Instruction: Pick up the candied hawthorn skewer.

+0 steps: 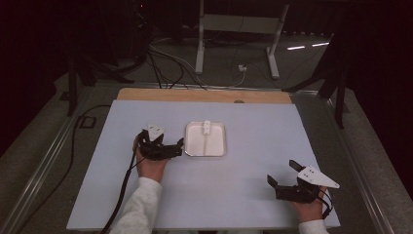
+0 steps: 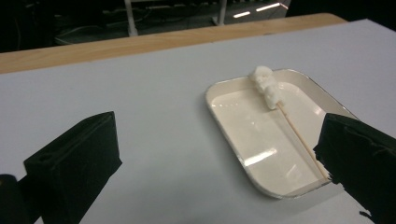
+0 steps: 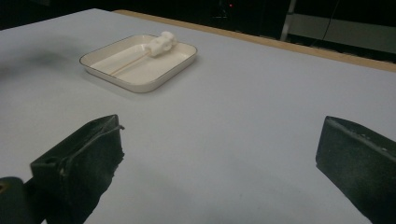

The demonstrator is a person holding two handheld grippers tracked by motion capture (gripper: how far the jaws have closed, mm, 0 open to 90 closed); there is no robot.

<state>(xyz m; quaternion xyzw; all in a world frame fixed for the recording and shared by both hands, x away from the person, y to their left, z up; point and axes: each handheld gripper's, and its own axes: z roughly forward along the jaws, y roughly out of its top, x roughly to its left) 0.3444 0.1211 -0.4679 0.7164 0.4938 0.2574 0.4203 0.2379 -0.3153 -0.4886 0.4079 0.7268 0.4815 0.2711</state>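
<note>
A shallow white tray (image 1: 216, 146) sits at the middle of the pale table. In it lies a thin wooden skewer (image 2: 299, 137) with white marshmallows (image 2: 266, 86) on its far end, resting on the far rim. My left gripper (image 1: 163, 142) is just left of the tray and open, with nothing between the jaws. In the left gripper view (image 2: 218, 130) its right jaw overlaps the tray's near corner and hides the stick's end. My right gripper (image 1: 283, 173) stands open and empty near the front right. The right gripper view (image 3: 222, 135) shows the tray (image 3: 144, 70) and the marshmallows (image 3: 161, 43) farther off.
The pale board (image 1: 243, 195) lies on a wooden tabletop whose strip (image 1: 204, 95) shows at the back. Cables trail from each gripper toward the front. Beyond the table are a dark floor, wires and a white stand (image 1: 238, 34).
</note>
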